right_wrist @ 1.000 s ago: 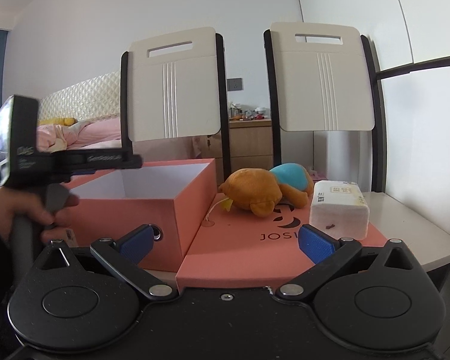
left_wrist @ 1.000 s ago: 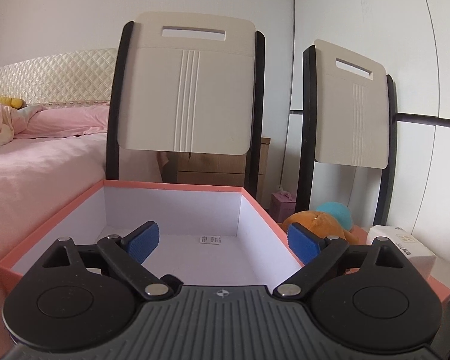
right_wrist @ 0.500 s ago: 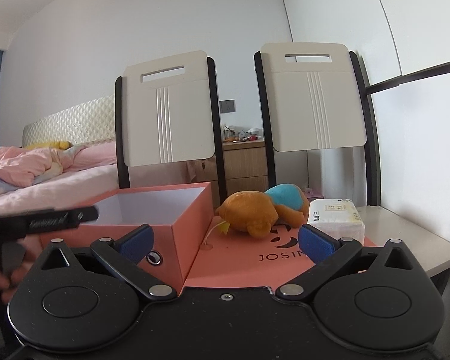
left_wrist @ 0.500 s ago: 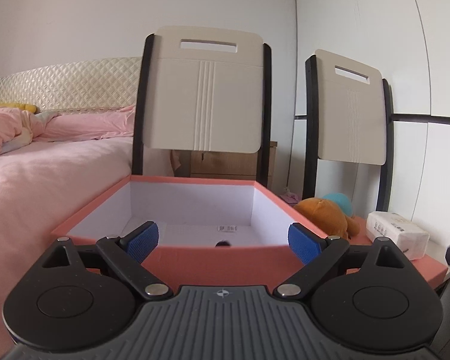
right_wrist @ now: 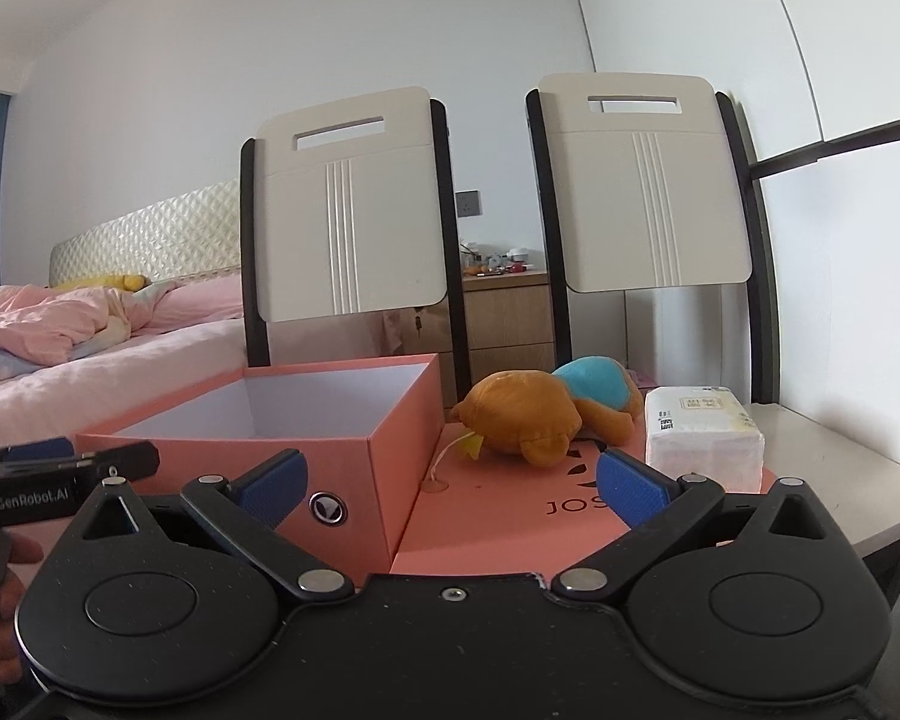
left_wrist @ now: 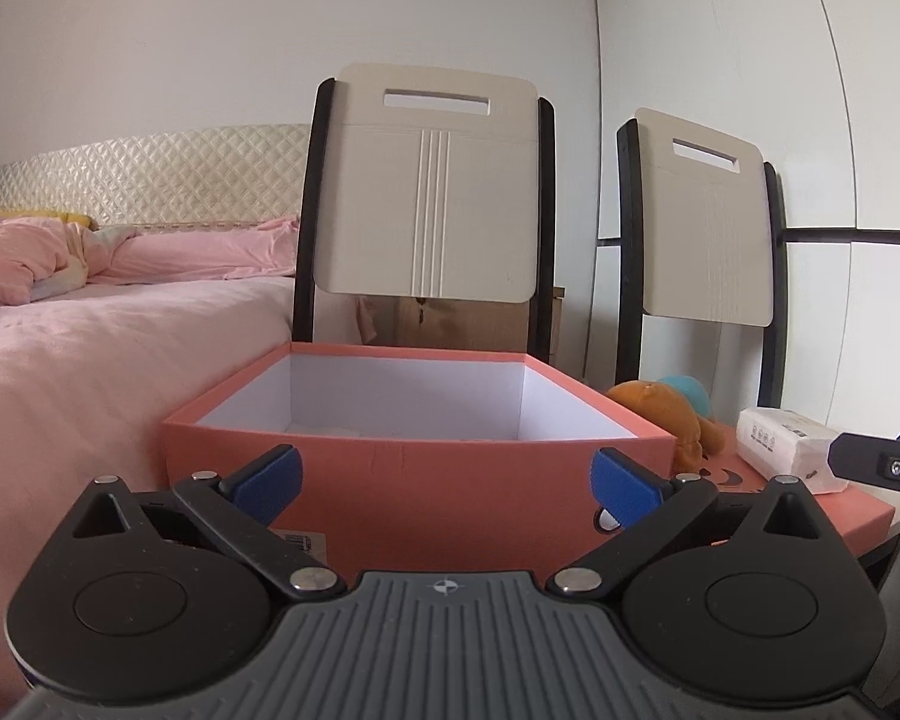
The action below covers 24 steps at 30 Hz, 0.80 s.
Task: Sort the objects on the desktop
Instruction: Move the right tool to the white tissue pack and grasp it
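Note:
An open salmon-pink box (left_wrist: 390,447) (right_wrist: 390,456) with a white inside stands beside the bed. My left gripper (left_wrist: 444,480) hangs just before the box's near wall, jaws opening, nothing between the blue pads. A hand (right_wrist: 0,630) holds its handle at the left edge of the right wrist view. To the right, an orange and teal plush toy (left_wrist: 660,405) (right_wrist: 528,414) and a white tissue pack (left_wrist: 792,450) (right_wrist: 699,438) lie on the flat pink lid (right_wrist: 510,516). My right gripper (right_wrist: 450,483) stands open and empty, short of the lid and the box's corner.
Two cream chair backs (left_wrist: 432,192) (right_wrist: 648,192) rise behind the box and the lid. A bed with pink bedding (left_wrist: 90,348) fills the left. A white wall (right_wrist: 840,330) closes the right side, and the lid rests on a pale tabletop (right_wrist: 840,462).
My left gripper has drawn back from above the box's inside to a spot in front of its near wall, a little lower, with its pads wider apart. The right gripper has hardly moved.

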Each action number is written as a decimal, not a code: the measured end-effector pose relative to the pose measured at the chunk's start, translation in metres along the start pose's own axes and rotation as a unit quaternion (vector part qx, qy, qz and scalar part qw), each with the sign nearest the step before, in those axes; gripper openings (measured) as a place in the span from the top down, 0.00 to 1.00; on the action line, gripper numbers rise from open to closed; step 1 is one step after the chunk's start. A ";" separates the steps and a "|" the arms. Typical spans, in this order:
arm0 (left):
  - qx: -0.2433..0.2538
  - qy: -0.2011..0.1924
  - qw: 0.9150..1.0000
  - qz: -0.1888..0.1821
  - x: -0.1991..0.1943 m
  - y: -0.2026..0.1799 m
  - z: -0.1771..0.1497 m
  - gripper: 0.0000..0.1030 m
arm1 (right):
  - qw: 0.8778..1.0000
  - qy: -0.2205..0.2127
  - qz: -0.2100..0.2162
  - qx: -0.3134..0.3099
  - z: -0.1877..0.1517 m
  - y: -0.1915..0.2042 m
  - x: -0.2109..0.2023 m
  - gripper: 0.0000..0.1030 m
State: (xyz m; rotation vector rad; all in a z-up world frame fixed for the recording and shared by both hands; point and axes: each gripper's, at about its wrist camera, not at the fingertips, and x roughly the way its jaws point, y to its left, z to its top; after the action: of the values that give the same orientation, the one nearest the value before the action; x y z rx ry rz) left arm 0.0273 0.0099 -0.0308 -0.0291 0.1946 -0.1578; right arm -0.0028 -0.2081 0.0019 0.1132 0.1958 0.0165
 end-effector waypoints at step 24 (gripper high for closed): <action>-0.012 0.005 1.000 -0.013 -0.004 0.003 -0.001 0.00 | 0.999 0.040 -0.023 -0.008 0.042 -0.034 0.046 0.01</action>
State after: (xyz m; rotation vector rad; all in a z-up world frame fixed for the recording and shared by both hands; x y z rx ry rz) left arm 0.0236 0.0131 -0.0309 -0.0542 0.2064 -0.1808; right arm 0.0503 -0.2450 0.0303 0.0929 0.2791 -0.0241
